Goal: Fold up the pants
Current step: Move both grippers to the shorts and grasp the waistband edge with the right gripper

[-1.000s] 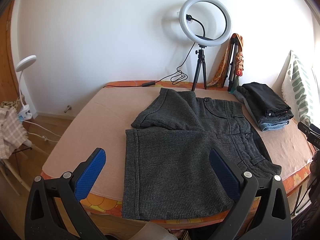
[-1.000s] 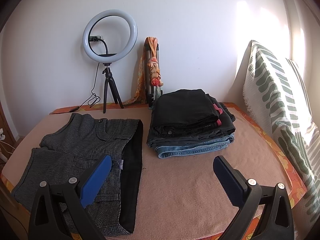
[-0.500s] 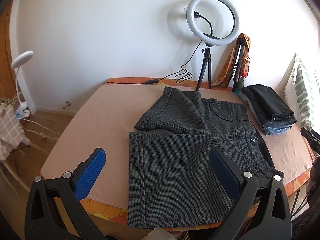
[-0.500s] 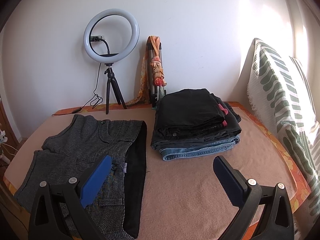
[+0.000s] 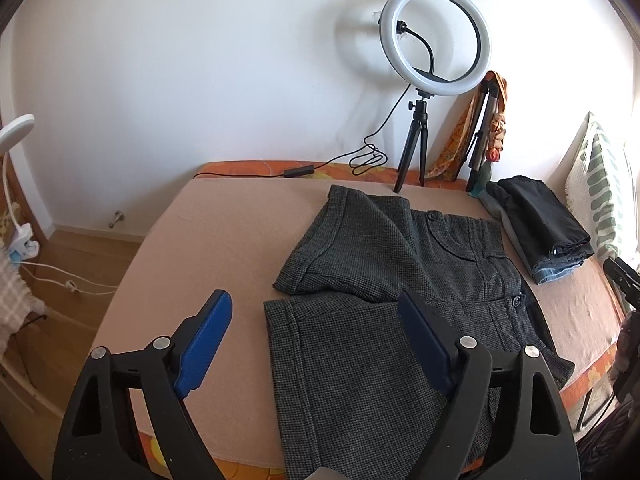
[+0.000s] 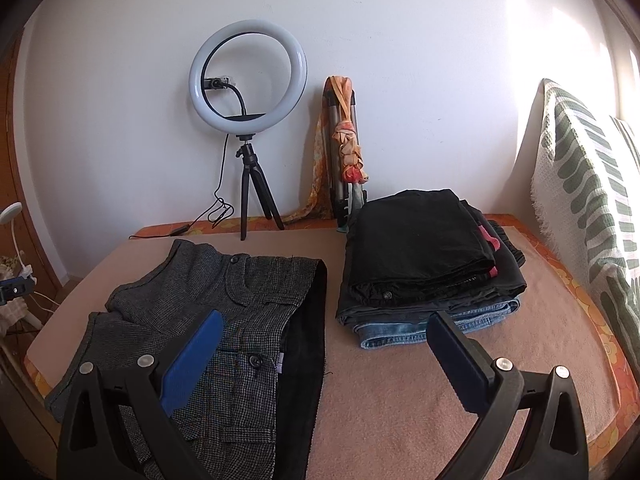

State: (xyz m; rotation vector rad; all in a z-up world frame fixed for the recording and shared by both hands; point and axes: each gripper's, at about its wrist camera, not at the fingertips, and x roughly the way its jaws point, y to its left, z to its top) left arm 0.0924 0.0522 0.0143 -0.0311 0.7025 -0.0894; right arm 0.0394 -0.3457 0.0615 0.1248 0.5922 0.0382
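Two grippers are hovering over one peach-covered bed (image 5: pixel 224 216), which is filling the lower half of both views and serving as the flat folding surface.

The grey shorts (image 5: pixel 384 280) are lying spread across the centre and lower right of the left wrist frame, and across the lower left of the right wrist frame. The waistband with its buttons is sitting toward the right side and the two leg openings are pointing left. The farther leg is lying slightly crumpled over the nearer one, so the garment looks laid out for a first fold, not yet folded.

A stack of folded clothes (image 6: pixel 424 260), black pieces over blue denim, is resting just beside the waistband at centre right of the right wrist frame, probably the pile for finished items.

A ring light (image 6: pixel 248 76) on a small tripod is standing at the back edge against the wall, upper centre, likely lighting the work.

The left gripper (image 5: pixel 316 344) is hanging with jaws released and empty, bracketing the near leg's hem as if lining up a grasp. The right gripper (image 6: pixel 324 356) is likewise spread wide and holding nothing, framing the waistband edge and bare blanket.
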